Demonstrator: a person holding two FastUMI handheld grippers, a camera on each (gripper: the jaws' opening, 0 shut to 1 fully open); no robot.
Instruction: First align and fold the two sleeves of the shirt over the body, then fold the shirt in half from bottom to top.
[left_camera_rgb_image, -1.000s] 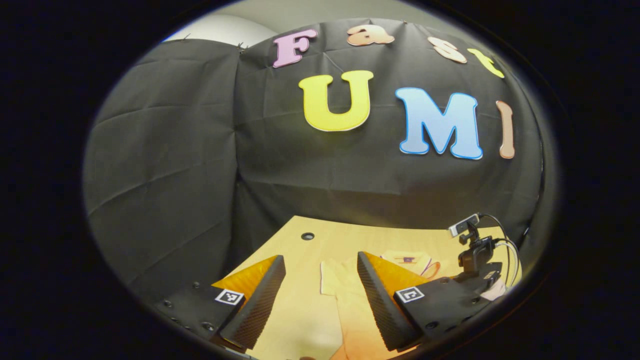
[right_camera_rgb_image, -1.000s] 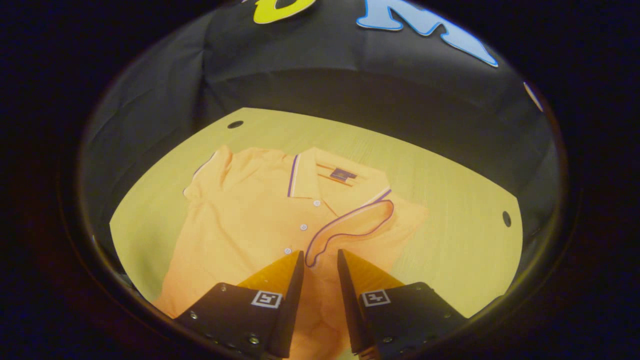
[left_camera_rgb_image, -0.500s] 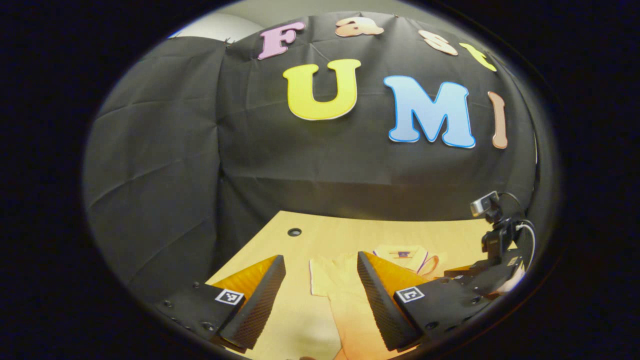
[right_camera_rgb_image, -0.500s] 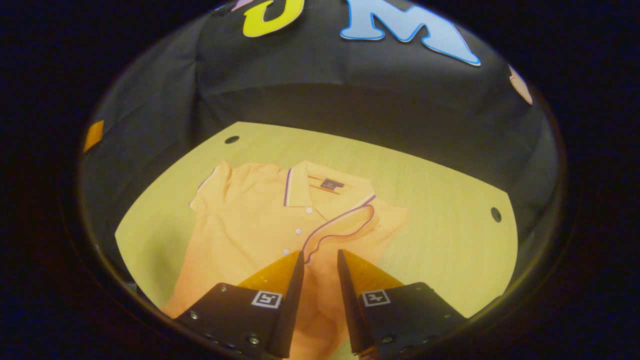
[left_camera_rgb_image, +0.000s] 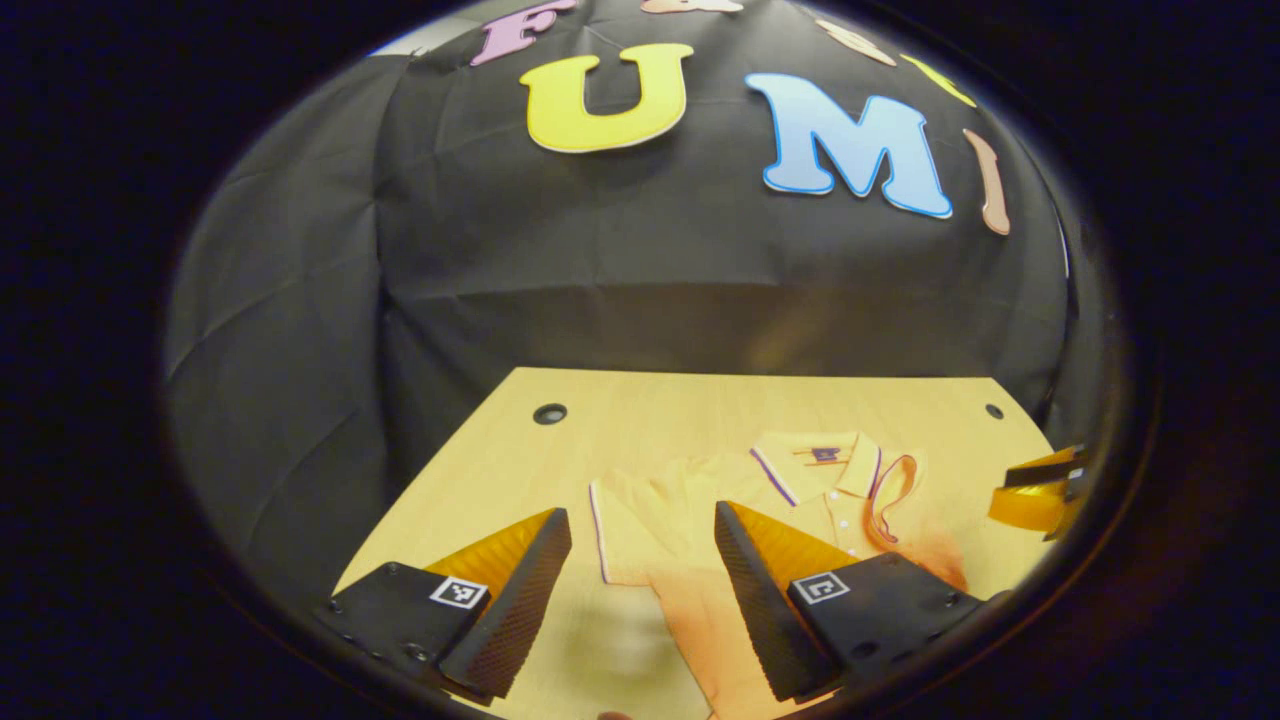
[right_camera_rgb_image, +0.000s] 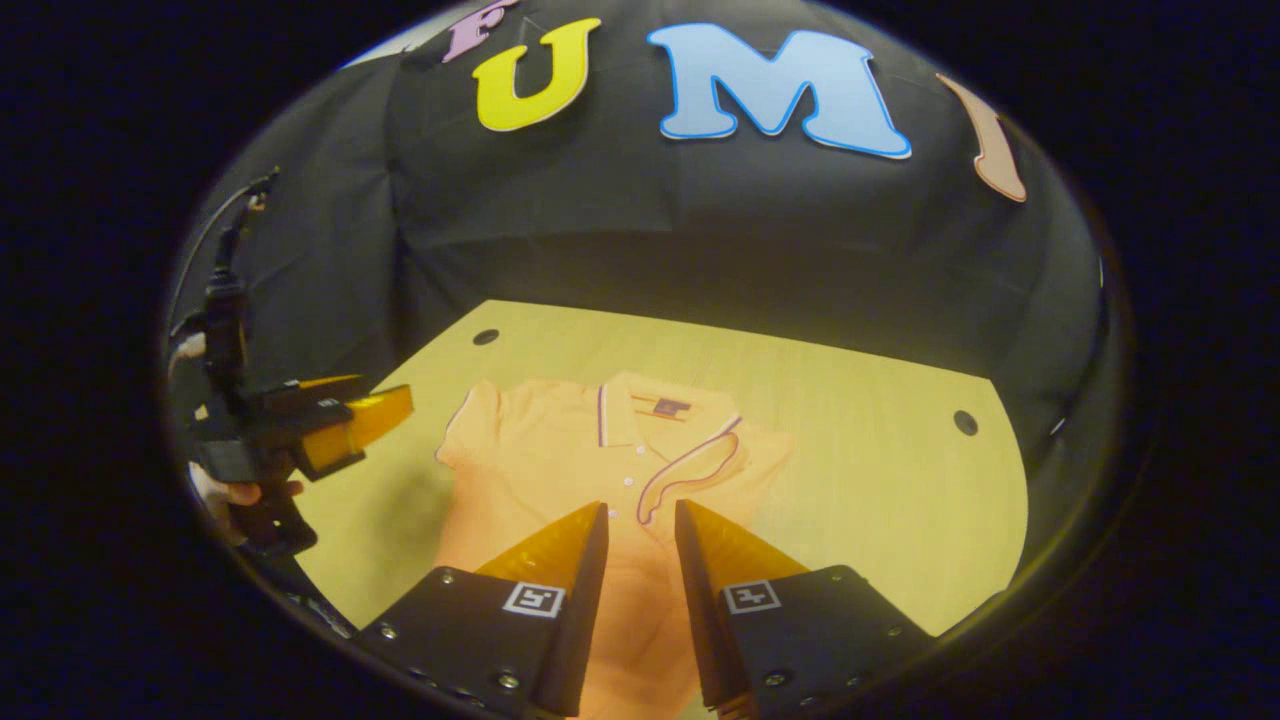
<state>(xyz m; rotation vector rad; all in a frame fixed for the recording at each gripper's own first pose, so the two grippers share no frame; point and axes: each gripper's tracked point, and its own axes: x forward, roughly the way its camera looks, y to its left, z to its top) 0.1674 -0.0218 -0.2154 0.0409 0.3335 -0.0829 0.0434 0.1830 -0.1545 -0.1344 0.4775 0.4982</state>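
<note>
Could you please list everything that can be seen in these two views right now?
Polo shirt: one, orange with purple-and-white trim, lying flat on the table, collar toward the wall; one sleeve already folded across the chest, the other sleeve still spread out.
Table: one, light wood, with round holes near its far corners.
Booth wall: black cloth behind the table.
Left gripper: one, jaws open above the unfolded sleeve side, holding nothing.
Right gripper: one, jaws slightly apart above the shirt's lower front, holding nothing.
Hand: one, holding the left gripper's handle.
</note>
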